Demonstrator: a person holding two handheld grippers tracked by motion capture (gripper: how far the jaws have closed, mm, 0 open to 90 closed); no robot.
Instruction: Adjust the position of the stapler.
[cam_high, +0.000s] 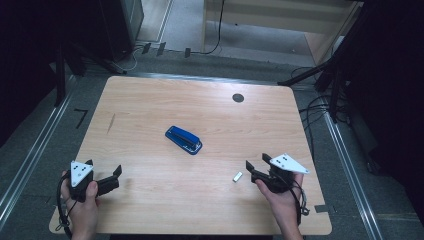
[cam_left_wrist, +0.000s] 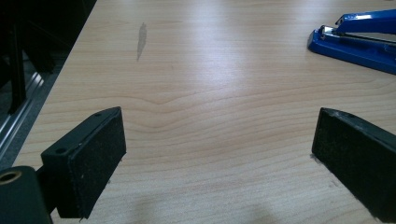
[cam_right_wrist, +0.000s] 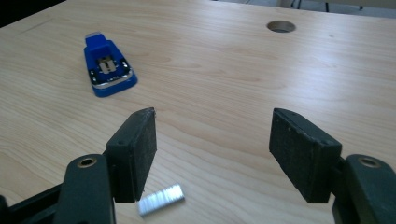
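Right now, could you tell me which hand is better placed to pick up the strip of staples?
Probably the right: its tongs stand open right beside the staple strip, while the left tongs sit across the table.

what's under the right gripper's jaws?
Bare table, plus a staple strip lying by the right gripper near one pad. The strip's near end is partly covered by that pad.

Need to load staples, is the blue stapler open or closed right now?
Open: the stapler shows its metal staple channel in the right gripper view.
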